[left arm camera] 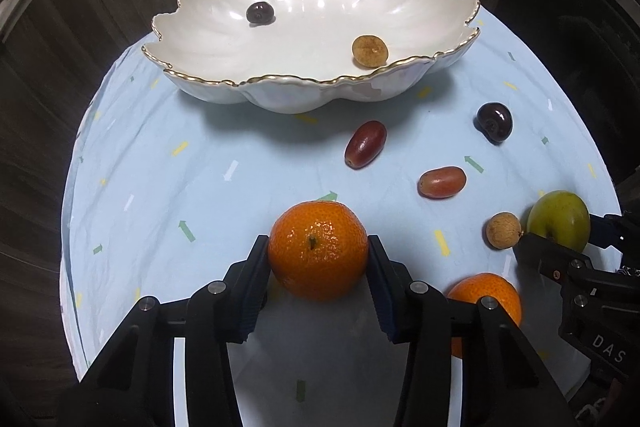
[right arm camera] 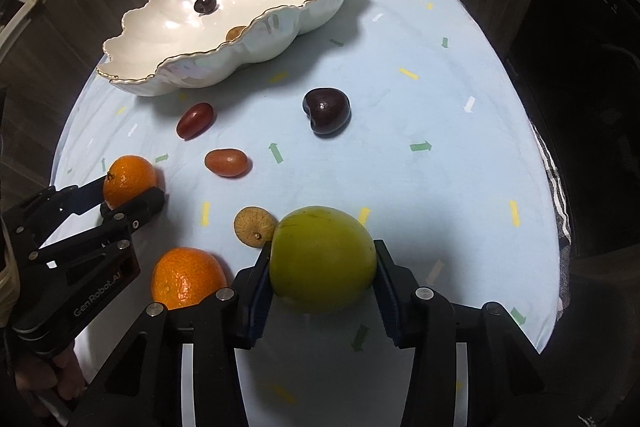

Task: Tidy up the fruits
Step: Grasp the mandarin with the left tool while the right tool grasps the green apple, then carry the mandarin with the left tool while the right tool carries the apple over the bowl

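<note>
On the worktop [left arm camera: 168, 187], near the front, the left gripper [left arm camera: 318, 259] is clamped on a mandarin [left arm camera: 318, 249] and the right gripper [right arm camera: 323, 263] on a green fruit [right arm camera: 323, 259]. At the far side, the bowl [left arm camera: 208, 91] holds a cherry [left arm camera: 259, 13] and a longan [left arm camera: 369, 51]

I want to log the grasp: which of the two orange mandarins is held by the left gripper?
The round orange mandarin farther from the camera, stem up, sits clamped in the left gripper. The other orange mandarin lies free on the cloth, behind the gripper's finger.
</note>
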Action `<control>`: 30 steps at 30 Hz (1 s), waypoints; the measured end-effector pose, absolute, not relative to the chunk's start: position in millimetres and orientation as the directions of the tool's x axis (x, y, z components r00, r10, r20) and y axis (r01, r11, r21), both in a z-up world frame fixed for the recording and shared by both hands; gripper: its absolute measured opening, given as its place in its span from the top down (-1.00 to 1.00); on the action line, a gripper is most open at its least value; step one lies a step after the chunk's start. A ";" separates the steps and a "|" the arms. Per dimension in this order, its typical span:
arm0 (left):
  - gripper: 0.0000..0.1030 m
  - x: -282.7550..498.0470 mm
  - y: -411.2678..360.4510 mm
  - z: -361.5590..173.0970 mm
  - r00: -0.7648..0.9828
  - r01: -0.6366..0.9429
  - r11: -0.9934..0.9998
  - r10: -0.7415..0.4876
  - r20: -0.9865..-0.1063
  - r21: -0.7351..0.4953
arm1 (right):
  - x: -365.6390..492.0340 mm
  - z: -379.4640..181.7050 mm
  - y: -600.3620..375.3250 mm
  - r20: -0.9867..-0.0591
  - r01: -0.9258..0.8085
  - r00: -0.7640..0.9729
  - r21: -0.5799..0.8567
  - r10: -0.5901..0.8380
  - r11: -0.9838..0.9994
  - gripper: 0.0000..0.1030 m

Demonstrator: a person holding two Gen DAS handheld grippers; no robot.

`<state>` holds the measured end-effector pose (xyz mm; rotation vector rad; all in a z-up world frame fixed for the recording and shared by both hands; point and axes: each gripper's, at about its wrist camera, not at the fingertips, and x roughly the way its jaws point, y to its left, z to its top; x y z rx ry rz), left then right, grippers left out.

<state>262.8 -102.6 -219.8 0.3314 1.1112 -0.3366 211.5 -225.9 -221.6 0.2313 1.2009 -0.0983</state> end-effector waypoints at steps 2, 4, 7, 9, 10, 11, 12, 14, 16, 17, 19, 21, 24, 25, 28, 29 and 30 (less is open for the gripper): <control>0.11 261.8 -102.5 -216.8 0.410 0.423 0.901 -0.098 -0.907 0.094 | 211.8 -221.2 -226.8 -0.931 0.201 0.361 0.126 0.046 0.971 0.10; 0.11 260.5 -103.4 -213.2 0.415 0.422 0.902 -0.099 -0.905 0.095 | 210.9 -219.7 -227.6 -0.930 0.202 0.364 0.125 0.044 0.971 0.10; 0.11 257.9 -103.0 -208.4 0.422 0.422 0.901 -0.098 -0.901 0.099 | 209.5 -216.3 -228.5 -0.927 0.204 0.372 0.124 0.041 0.971 0.10; 0.11 256.8 -102.4 -205.6 0.425 0.421 0.901 -0.098 -0.900 0.101 | 208.8 -214.0 -228.8 -0.925 0.203 0.377 0.125 0.040 0.971 0.10; 0.11 256.1 -102.2 -203.6 0.429 0.421 0.901 -0.097 -0.898 0.103 | 208.2 -212.6 -228.7 -0.924 0.203 0.380 0.125 0.039 0.971 0.10; 0.11 255.5 -102.0 -202.1 0.431 0.420 0.901 -0.098 -0.897 0.104 | 207.9 -211.1 -228.6 -0.923 0.203 0.384 0.125 0.038 0.971 0.10; 0.11 255.1 -101.7 -201.4 0.432 0.420 0.901 -0.098 -0.896 0.104 | 208.1 -209.9 -228.2 -0.921 0.202 0.387 0.125 0.038 0.971 0.10; 0.11 253.3 -101.5 -199.2 0.438 0.419 0.901 -0.097 -0.894 0.107 | 207.2 -207.5 -228.5 -0.919 0.202 0.392 0.126 0.038 0.971 0.10; 0.11 251.5 -101.8 -197.1 0.441 0.419 0.901 -0.097 -0.892 0.110 | 205.9 -204.6 -228.8 -0.917 0.201 0.397 0.128 0.038 0.971 0.10; 0.11 250.7 -101.9 -195.7 0.443 0.419 0.901 -0.097 -0.891 0.111 | 205.2 -203.1 -228.9 -0.915 0.201 0.401 0.129 0.038 0.971 0.10; 0.11 249.2 -101.8 -193.2 0.448 0.418 0.901 -0.098 -0.888 0.112 | 204.2 -200.4 -229.0 -0.913 0.200 0.406 0.130 0.038 0.971 0.10; 0.11 250.1 -101.3 -191.5 0.452 0.418 0.901 -0.099 -0.886 0.112 | 203.3 -197.8 -229.4 -0.910 0.200 0.412 0.130 0.037 0.971 0.10; 0.11 248.8 -101.3 -187.5 0.456 0.418 0.901 -0.102 -0.884 0.112 | 202.2 -193.3 -229.6 -0.906 0.199 0.422 0.132 0.036 0.971 0.10; 0.11 248.4 -101.3 -185.6 0.459 0.418 0.901 -0.103 -0.883 0.112 | 202.0 -192.1 -229.7 -0.905 0.199 0.424 0.132 0.036 0.971 0.10; 0.11 247.8 -101.1 -181.7 0.464 0.418 0.902 -0.105 -0.880 0.112 | 201.8 -188.3 -229.4 -0.901 0.198 0.431 0.132 0.035 0.971 0.10; 0.11 247.4 -100.9 -179.8 0.466 0.418 0.902 -0.107 -0.879 0.112 | 201.6 -186.7 -229.5 -0.900 0.198 0.434 0.133 0.035 0.971 0.10; 0.11 247.1 -101.0 -178.6 0.467 0.418 0.902 -0.107 -0.878 0.112 | 201.3 -185.1 -229.5 -0.899 0.197 0.437 0.133 0.034 0.971 0.10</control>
